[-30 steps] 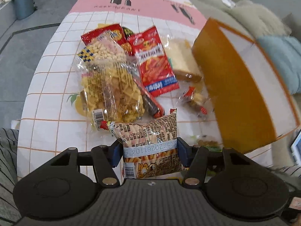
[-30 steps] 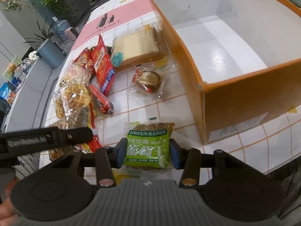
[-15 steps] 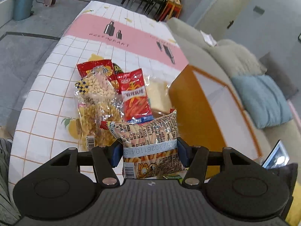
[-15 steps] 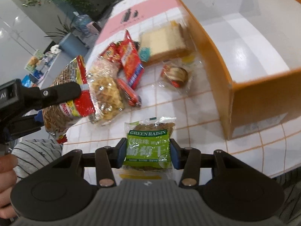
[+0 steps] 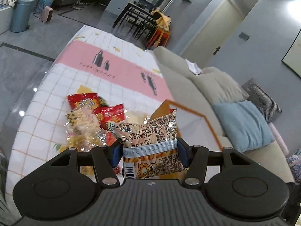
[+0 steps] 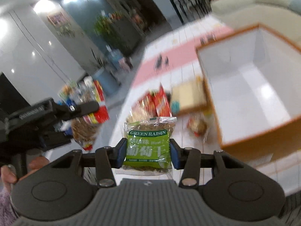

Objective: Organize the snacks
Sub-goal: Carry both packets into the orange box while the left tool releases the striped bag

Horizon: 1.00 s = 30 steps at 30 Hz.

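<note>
My left gripper (image 5: 149, 153) is shut on a bag of stick snacks (image 5: 148, 141) and holds it up above the table. My right gripper (image 6: 147, 150) is shut on a green raisin packet (image 6: 148, 145), also lifted. The orange box (image 6: 250, 92) with a white inside stands open to the right; its rim also shows in the left wrist view (image 5: 188, 107). The left gripper with its bag (image 6: 90, 116) shows at the left of the right wrist view. A pile of snack packets (image 5: 90, 124) lies on the tablecloth.
The table has a white checked cloth with a pink band (image 5: 116, 69). A beige sofa with a blue cushion (image 5: 242, 124) runs along the right. A wrapped cake (image 6: 190, 96) and a small wrapped sweet (image 6: 197, 126) lie beside the box.
Both grippers have risen and tilted up with their packets still held. The table and box now sit lower and farther off in both views.
</note>
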Available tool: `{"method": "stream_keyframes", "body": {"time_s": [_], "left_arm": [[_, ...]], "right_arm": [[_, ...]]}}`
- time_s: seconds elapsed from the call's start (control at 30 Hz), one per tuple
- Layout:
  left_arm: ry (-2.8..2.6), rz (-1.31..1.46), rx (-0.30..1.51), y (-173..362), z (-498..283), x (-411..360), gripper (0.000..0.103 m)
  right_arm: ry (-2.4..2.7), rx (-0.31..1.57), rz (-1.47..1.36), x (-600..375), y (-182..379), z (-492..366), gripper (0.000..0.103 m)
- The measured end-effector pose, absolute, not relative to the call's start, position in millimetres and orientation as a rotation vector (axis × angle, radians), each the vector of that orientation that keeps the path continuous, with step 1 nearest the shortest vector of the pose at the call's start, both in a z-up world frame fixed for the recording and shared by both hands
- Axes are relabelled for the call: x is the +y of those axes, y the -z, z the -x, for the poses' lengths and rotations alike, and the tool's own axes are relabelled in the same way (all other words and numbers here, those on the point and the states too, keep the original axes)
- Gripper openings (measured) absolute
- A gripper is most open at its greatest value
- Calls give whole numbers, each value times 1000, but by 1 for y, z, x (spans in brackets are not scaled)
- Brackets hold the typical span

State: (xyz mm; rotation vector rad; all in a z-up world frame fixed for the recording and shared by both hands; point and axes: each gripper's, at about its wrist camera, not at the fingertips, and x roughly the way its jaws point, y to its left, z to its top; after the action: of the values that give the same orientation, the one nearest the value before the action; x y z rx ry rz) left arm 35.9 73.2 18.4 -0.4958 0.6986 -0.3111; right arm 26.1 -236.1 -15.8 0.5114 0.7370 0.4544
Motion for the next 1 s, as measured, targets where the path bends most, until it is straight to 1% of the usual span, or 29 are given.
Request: {"method": "stream_keyframes", "body": {"time_s": [0.1,0.3,0.43,0.53,0.67,1.0], "left_arm": [[344,473,693,-27,-42,62,67],[407,431,711,-35,-60,21,67],[469,416,755,-31,-74,-18,67],[509,396,799,-24,-82,-51,67],[512,343,910,-5,-96,-94,67],[480,377,1039,26,-115,-121,68]], "right_arm": [[-402,635,-515,-257,4,-22,46],[-209,551,-485,-306,4,-25,46],[-118,557,-590,-341,13,-28,46],[-55,550,-612,-355,16,-28,46],[4,529,-626,-368,20,-24,46],[33,513,-665,-378,28,-19,46]]}}
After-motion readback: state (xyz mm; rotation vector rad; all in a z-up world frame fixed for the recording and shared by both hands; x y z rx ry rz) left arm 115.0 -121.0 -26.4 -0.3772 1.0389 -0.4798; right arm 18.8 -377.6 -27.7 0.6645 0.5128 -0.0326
